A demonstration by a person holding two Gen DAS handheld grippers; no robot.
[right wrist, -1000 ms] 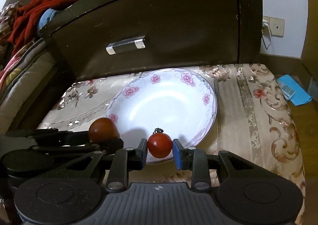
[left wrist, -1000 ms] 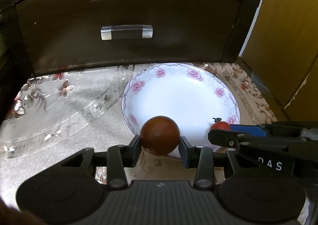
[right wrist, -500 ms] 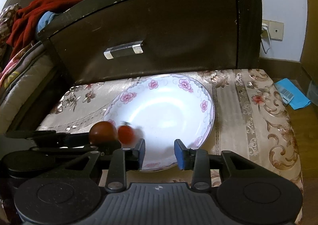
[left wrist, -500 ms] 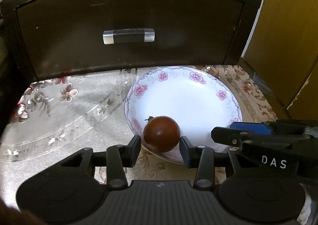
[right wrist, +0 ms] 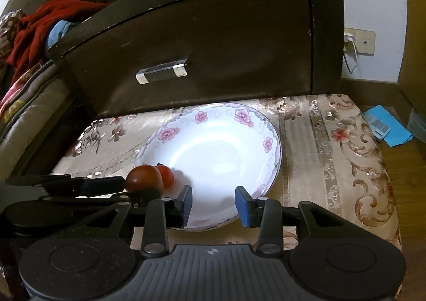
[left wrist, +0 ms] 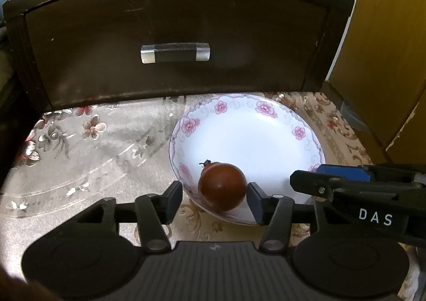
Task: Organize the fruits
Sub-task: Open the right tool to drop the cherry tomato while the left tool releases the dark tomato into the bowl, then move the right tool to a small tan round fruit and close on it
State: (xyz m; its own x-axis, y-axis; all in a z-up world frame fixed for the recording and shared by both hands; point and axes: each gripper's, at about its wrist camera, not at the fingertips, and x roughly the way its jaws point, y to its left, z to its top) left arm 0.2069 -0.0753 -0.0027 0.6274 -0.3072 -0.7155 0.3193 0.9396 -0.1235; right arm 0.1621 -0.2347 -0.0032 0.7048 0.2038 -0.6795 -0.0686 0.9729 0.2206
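Fruits are both in my flowered plate (right wrist: pixel 269 165) now: dark red fruit (left wrist: pixel 222 186) at its 7 o'clock rim, small tomato (right wrist: pixel 166 176) touching it. My left gripper (left wrist: pixel 214 198) is spread wide around the dark fruit, no longer pinching it. My right gripper (right wrist: pixel 213 205) is open and empty; a second ago it held the tomato. Organizing looks nearly done.

Our right claw (right wrist: pixel 213 205), clamped on the small red tomato (right wrist: pixel 166 176) a second ago, now gapes with nothing between its fingers; the tomato has rolled across the flowered plate (right wrist: pixel 269 157) to touch the dark brown fruit (left wrist: pixel 222 186). Our left claw (left wrist: pixel 215 202) has widened too, its left finger (left wrist: pixel 174 198) now clear of that fruit, which sits on the plate's near rim.
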